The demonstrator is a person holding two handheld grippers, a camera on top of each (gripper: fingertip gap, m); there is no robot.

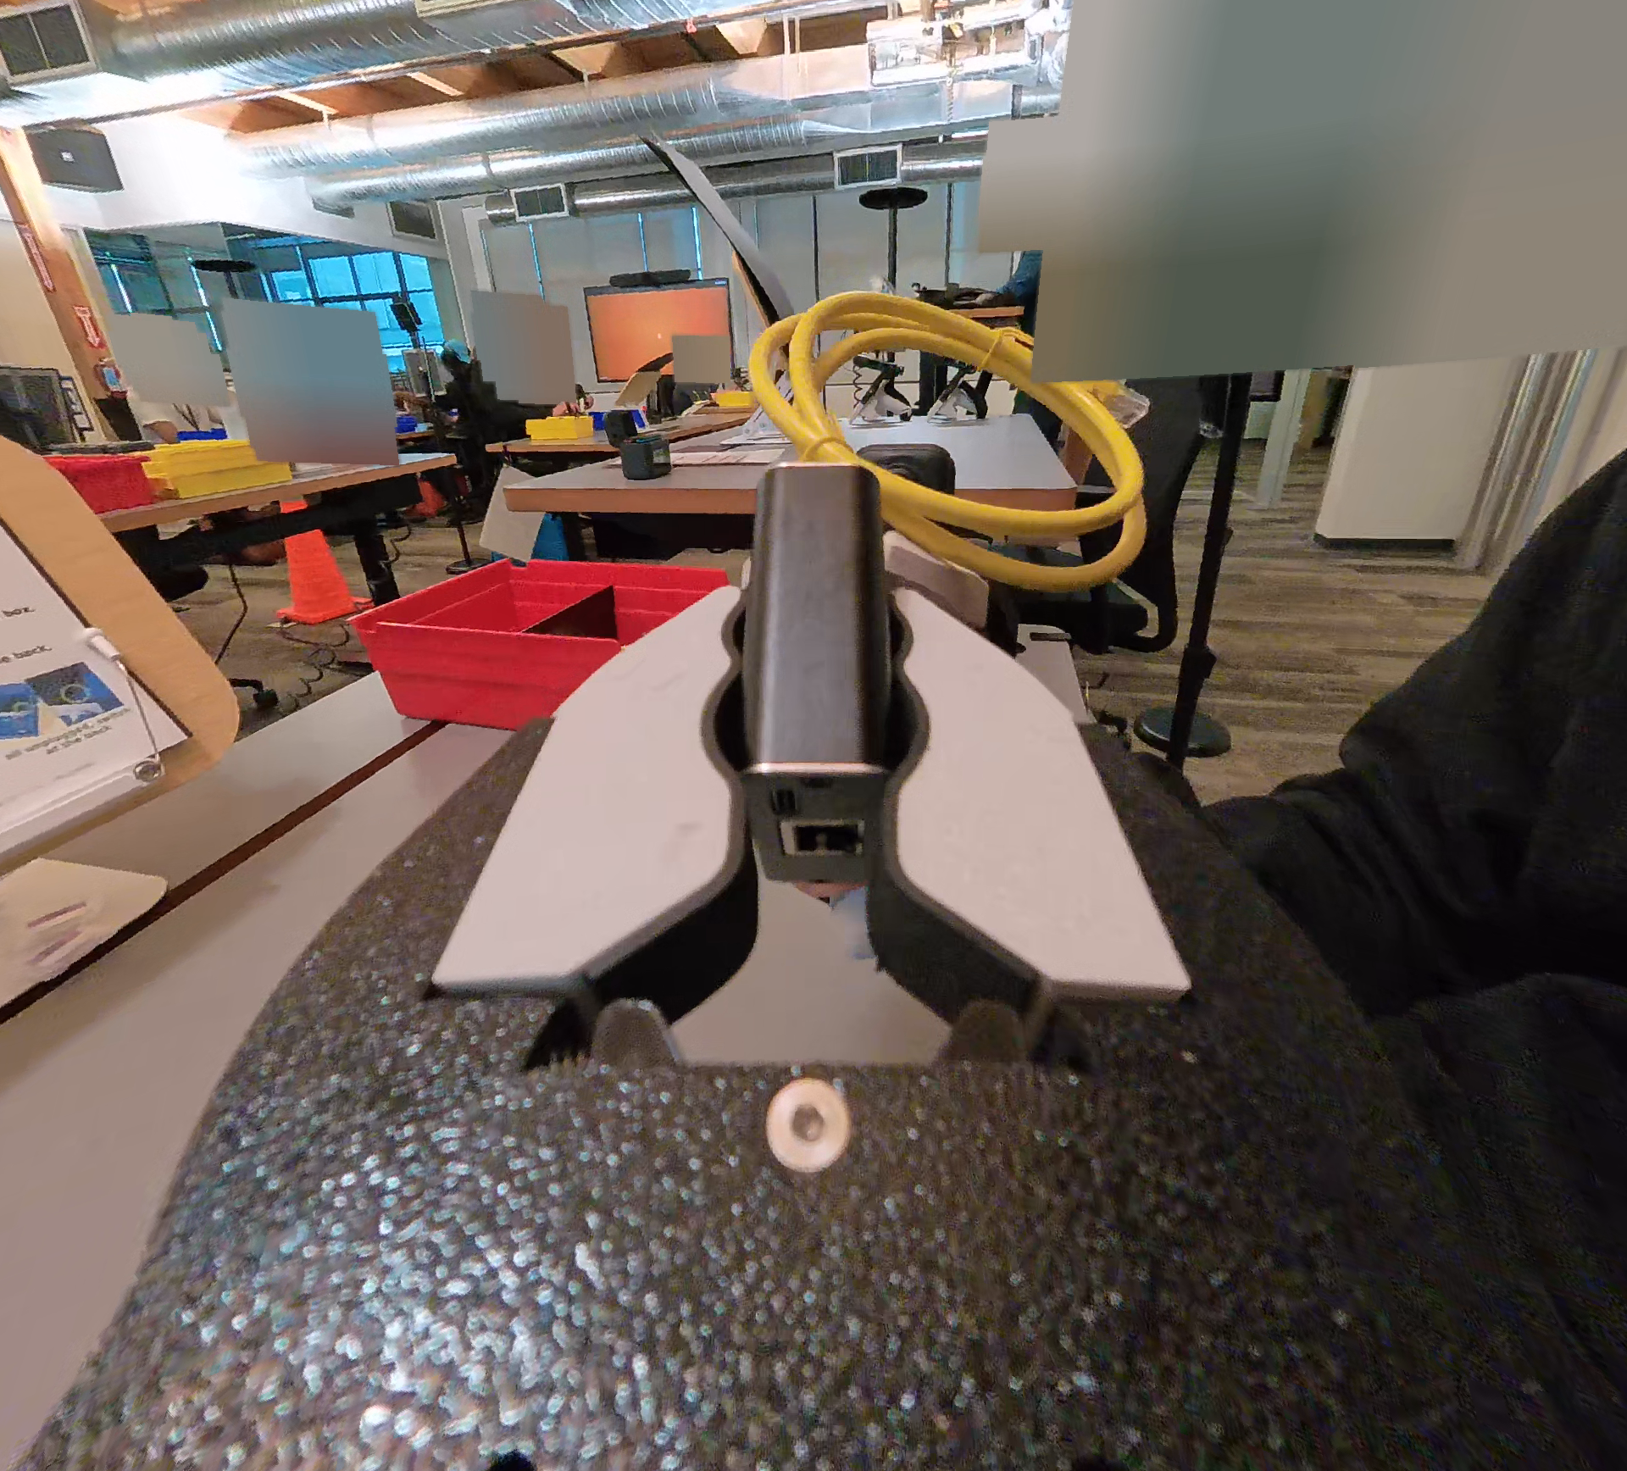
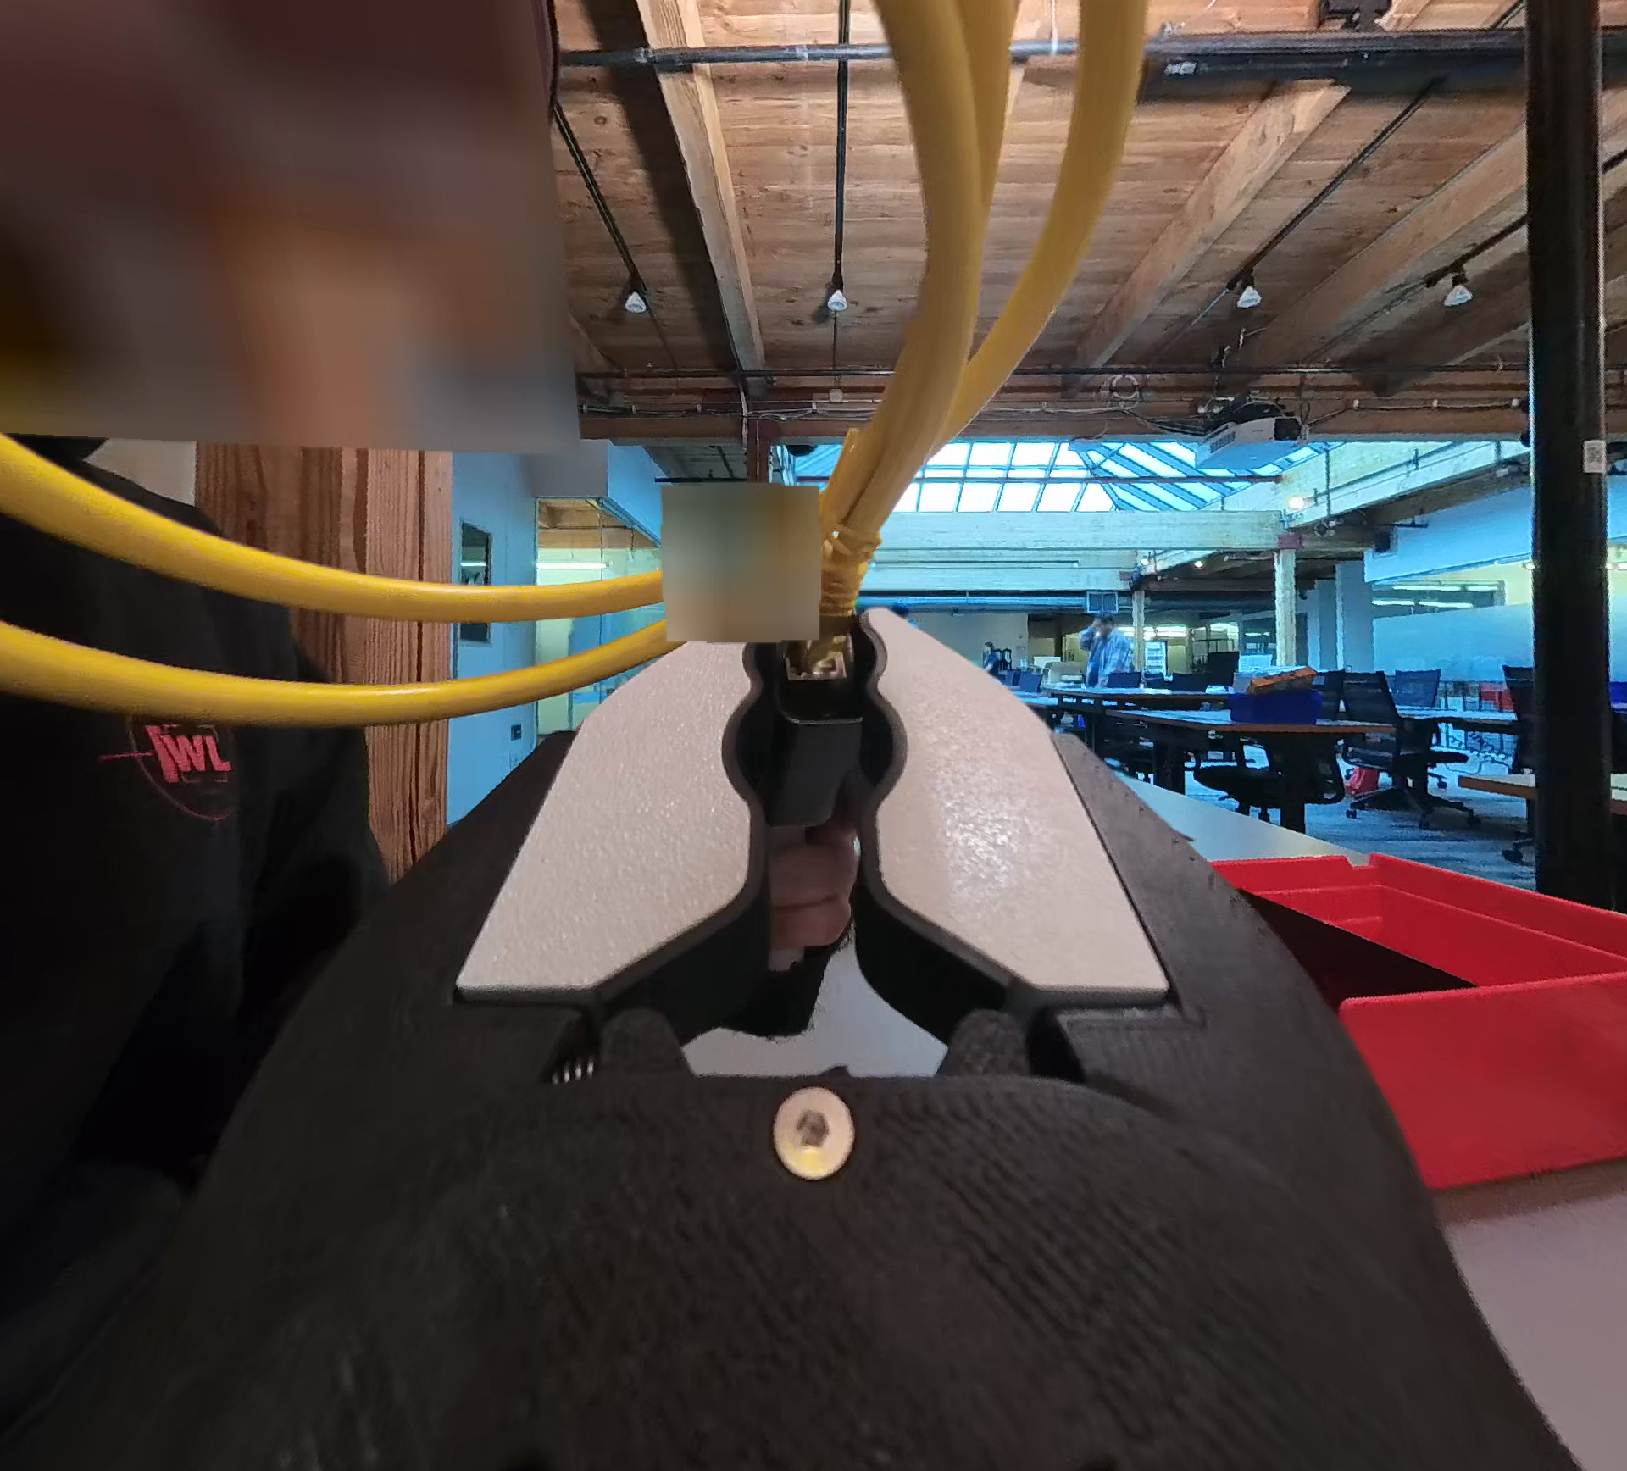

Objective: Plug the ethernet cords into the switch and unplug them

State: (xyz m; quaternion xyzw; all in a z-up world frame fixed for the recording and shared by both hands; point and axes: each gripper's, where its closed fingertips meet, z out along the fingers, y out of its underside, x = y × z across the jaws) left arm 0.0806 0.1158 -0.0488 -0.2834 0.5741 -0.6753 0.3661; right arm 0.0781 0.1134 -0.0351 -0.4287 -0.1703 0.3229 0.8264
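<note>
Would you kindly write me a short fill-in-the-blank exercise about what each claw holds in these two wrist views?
1. The left claw is shut on a black ____ with a port facing the camera.
2. The coiled ethernet cord is ____ in colour.
3. The right claw grips the cord at its ____ end, beside the tied bundle.
4. The tray on the table is ____.

Missing words: switch; yellow; plug; red
</note>
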